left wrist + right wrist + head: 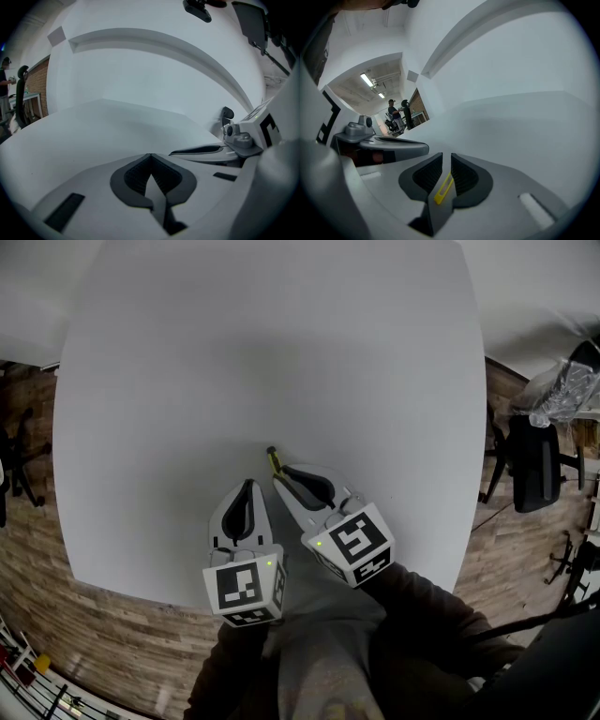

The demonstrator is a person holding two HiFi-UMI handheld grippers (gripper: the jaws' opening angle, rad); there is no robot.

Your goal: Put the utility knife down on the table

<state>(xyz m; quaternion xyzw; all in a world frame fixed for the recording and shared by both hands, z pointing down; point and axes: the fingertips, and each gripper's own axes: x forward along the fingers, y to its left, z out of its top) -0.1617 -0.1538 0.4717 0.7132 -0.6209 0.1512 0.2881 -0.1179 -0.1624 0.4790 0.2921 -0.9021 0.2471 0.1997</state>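
Note:
In the head view both grippers hover over the near part of the white table (281,352). My right gripper (281,472) is shut on the utility knife (273,458), whose yellow body and dark tip stick out past the jaws toward the table's middle. The right gripper view shows the knife (443,188) as a thin yellow strip clamped between the black pads (464,178). Just to its left, my left gripper (247,486) is shut with nothing in it; in the left gripper view its pads (136,176) meet. The knife's dark end (227,114) shows there at the right.
The table's front edge (141,592) runs just behind the grippers, with wood floor (84,634) below it. Black office chairs (534,460) stand off the table's right side. A person (393,115) stands far off in the room.

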